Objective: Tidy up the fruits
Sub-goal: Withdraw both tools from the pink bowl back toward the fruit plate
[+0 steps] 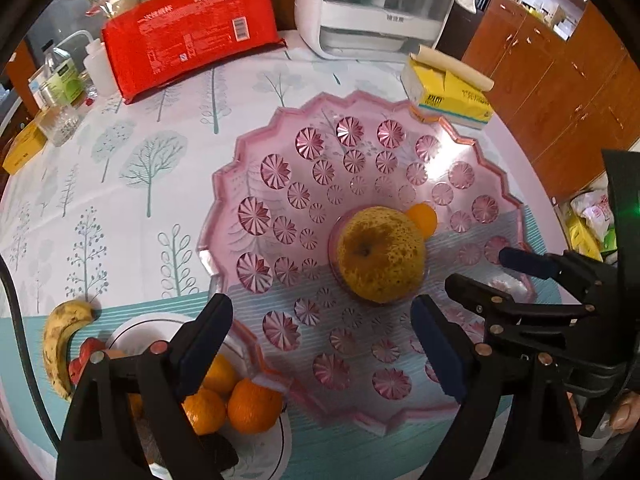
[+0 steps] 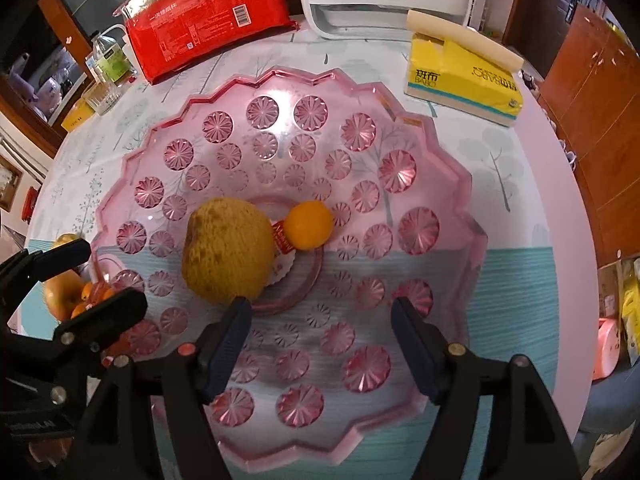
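A scalloped pink glass plate holds a big speckled yellow-brown pear at its centre. A small orange rests right behind the pear. My left gripper is open above the plate's near side, with nothing between its fingers. My right gripper is open too and empty, its left fingertip close to the pear. Left of the plate, a white bowl holds several oranges. A spotted banana and an apple lie by the bowl.
At the back of the tree-print tablecloth are a red pack of paper cups, a white appliance, a yellow tissue box and bottles. Wooden cabinets stand to the right. A red-labelled wrapper lies under the pear.
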Motion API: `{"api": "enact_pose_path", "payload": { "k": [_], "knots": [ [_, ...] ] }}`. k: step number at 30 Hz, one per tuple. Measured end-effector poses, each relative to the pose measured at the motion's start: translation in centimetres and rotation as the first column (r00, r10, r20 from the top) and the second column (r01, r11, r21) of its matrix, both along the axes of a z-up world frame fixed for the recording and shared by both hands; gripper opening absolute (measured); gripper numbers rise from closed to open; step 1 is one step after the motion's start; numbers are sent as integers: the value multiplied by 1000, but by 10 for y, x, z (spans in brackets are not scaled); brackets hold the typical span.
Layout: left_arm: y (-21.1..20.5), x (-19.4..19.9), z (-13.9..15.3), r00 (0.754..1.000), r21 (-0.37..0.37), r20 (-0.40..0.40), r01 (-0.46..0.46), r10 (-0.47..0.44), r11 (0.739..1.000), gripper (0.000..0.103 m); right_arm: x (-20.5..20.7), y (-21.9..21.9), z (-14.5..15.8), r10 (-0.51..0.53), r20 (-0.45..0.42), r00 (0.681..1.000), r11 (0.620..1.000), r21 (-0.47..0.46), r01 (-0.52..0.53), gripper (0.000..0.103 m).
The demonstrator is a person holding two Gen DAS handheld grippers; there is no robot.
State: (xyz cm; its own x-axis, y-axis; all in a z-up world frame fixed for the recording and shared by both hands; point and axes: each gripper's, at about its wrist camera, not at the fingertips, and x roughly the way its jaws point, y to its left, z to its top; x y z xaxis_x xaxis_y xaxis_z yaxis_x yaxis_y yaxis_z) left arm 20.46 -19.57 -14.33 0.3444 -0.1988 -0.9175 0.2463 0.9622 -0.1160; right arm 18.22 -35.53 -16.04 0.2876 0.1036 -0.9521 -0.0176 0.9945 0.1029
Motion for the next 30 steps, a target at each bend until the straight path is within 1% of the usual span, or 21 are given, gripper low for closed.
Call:
{"api": "enact_pose_path", "payload": {
  "k": [3, 6, 9, 11, 14, 20, 23, 30],
  "knots": [
    [6, -10, 9, 1000, -11, 24, -16, 17, 1000, 90, -7, -1, 6, -10, 6, 1000, 1000, 17, 10, 73],
    [11, -24, 19, 998, -23, 65, -25, 26, 999, 90, -16, -4, 14, -27, 12, 1000, 999, 36, 26, 73],
    [15, -39, 30, 994, -3, 102, -28, 28, 1000, 90, -26, -5, 21, -41, 9, 999, 997, 58, 41, 73],
    [20, -46, 35, 994, -7, 104, -41, 42, 999, 90, -32, -5, 24, -44, 9, 999, 996, 72, 43, 73],
    [30, -57, 42, 993, -41, 97, -64, 67, 997, 90, -44, -1, 31, -40, 19, 999, 997, 73, 38, 73],
    [46, -86, 61, 987, -57, 124, -95, 102, 994, 90, -65, 13, 50, -16, 52, 999, 998, 64, 12, 73],
    [55, -100, 72, 982, -59, 151, -109, 117, 992, 90, -77, 20, 65, -5, 91, 996, 999, 52, 1, 73],
    [69, -120, 91, 976, -88, 170, -125, 139, 988, 90, -96, 34, 100, 24, 193, 981, 1000, 2, -25, 73]
  ]
}}
